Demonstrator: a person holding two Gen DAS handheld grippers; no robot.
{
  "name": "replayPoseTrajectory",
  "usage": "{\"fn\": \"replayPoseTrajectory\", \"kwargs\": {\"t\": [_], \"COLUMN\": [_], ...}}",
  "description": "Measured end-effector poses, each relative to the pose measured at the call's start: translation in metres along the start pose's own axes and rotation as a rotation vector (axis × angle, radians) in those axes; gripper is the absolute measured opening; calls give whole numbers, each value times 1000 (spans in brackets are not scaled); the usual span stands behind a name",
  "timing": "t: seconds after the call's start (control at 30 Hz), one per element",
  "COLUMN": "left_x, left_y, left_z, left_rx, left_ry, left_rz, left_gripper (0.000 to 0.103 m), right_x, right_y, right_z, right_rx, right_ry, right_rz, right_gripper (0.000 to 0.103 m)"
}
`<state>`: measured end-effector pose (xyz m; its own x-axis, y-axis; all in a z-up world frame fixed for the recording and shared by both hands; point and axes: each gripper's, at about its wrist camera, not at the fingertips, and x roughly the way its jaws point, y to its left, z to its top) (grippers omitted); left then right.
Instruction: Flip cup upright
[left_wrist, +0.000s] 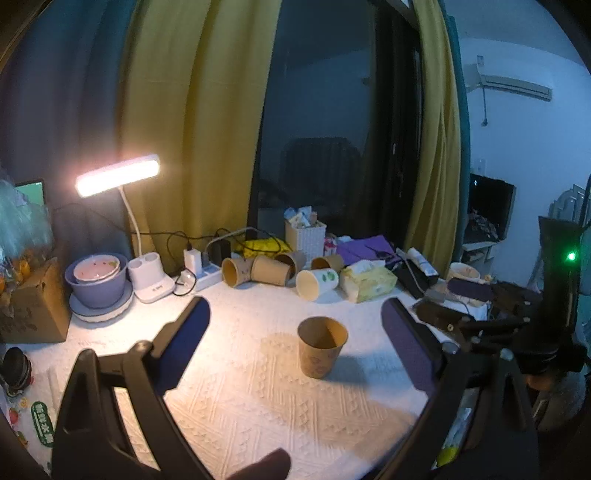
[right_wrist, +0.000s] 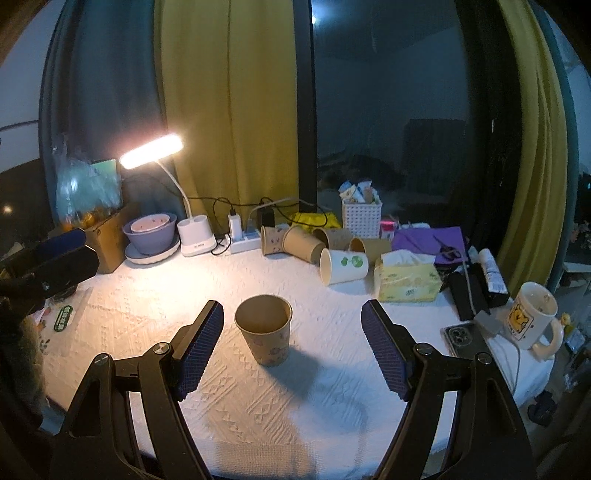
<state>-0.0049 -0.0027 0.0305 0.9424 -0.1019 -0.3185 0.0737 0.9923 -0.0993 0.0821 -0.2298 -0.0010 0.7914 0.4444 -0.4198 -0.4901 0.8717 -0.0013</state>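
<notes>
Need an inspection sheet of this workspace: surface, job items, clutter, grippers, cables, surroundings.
Surface: white textured cloth, lit by a lamp.
Job's things: brown cup upright, mouth up, alone mid-table.
Clutter: cups on their sides at the back, white cup, tissue pack, mug, bowls, basket, phone.
Grippers: left gripper open, right gripper open, both short of the cup, neither touching it.
Cables: black leads to a power strip; white cable by the mug.
Surroundings: yellow curtains, dark window.
</notes>
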Motion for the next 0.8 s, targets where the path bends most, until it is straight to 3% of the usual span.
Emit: {"fn": "replayPoseTrajectory", "kwargs": {"t": [0.57, 0.8], "left_x": [-31, -32], "left_y": [-1, 7], "left_z": [10, 9], "left_rx": [7, -13], "left_ry": [-83, -83], "left_rz": [36, 59], "left_gripper": [95, 95], "right_x": [-26, -31], "right_y": [12, 19], "right_z": [15, 20], "right_rx": [-35, -45], "right_ry": [-52, -59], "right_rz": [-7, -10], "right_gripper": [80, 80]}}
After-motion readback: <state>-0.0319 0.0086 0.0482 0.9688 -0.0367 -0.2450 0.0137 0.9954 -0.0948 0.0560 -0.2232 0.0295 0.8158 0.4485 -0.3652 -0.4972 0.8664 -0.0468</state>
